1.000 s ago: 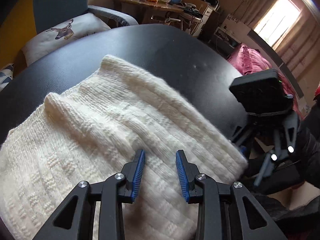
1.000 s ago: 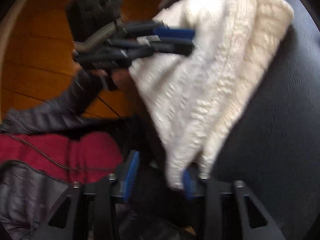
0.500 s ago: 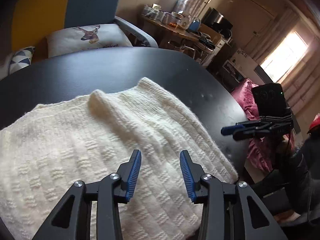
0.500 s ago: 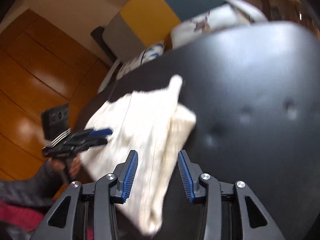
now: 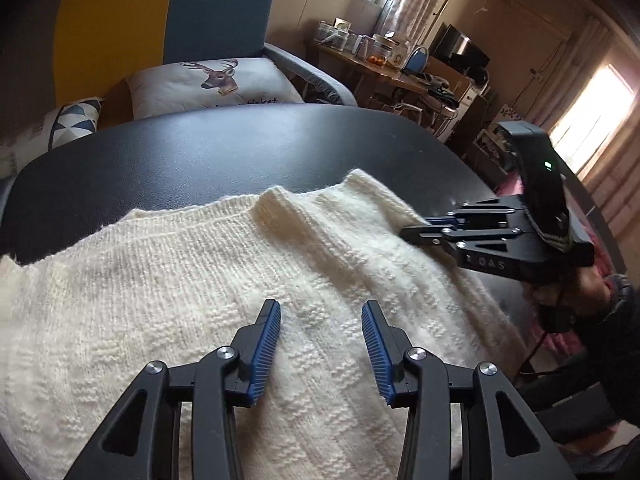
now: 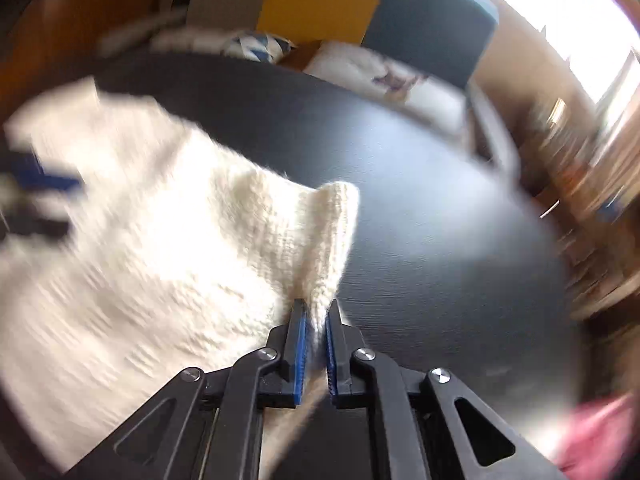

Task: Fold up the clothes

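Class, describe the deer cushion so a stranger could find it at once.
Start at the yellow and blue armchair behind the black table. On its seat lies the white cushion; unlike the triangle-patterned cushion beside it, it bears a stag's head.

A cream knitted sweater [image 5: 208, 280] lies spread over the black table [image 5: 240, 148], one edge pinched upward.

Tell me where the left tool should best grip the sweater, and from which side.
Probably the left edge of the sweater, from above: it lies flat on the table, opposite the corner that the right tool pinches. The left tool is open.
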Available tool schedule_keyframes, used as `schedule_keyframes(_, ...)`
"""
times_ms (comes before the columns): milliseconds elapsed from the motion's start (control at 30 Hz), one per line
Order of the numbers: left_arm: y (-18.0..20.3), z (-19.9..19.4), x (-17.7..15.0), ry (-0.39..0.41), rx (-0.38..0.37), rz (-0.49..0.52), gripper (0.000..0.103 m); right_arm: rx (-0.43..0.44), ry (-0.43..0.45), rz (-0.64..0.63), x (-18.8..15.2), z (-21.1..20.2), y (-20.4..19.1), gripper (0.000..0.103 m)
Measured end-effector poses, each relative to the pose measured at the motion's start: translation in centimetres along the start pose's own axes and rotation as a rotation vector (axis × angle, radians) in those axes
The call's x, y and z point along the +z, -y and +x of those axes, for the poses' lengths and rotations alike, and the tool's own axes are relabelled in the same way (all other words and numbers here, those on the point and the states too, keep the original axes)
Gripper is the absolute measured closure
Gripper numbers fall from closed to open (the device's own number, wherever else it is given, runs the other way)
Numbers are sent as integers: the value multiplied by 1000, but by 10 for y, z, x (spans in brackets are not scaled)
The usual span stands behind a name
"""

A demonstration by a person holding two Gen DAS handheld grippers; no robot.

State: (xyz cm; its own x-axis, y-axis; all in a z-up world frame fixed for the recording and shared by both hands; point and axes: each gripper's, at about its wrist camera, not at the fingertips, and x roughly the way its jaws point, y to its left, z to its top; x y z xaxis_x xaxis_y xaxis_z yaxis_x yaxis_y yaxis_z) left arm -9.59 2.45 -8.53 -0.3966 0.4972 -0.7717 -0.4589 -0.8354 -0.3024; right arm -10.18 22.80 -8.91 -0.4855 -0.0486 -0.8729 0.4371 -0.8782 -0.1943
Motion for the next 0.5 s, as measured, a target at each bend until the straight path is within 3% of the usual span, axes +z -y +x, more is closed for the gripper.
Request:
schedule_keyframes(33, -1, 3, -1, -7, 22, 1, 60, -46, -6, -18, -5, 2, -2, 96)
schedule_keyframes(100, -8, 10, -8, 4, -1, -43, 60, -118, -17, -38, -12, 5, -4, 96)
schedule_keyframes(233, -9, 8, -11, 36, -20, -76, 60, -98, 4, -1, -13, 1, 1, 94)
schedule_keyframes(400, -32, -27, -14, 94, -133, -219, 57, 28, 64, 169, -14, -18, 27, 85)
schedule_keyframes(500, -62, -71, -28, 187, -109, -294, 47, 102, 174, 279, -12, -46, 29, 80)
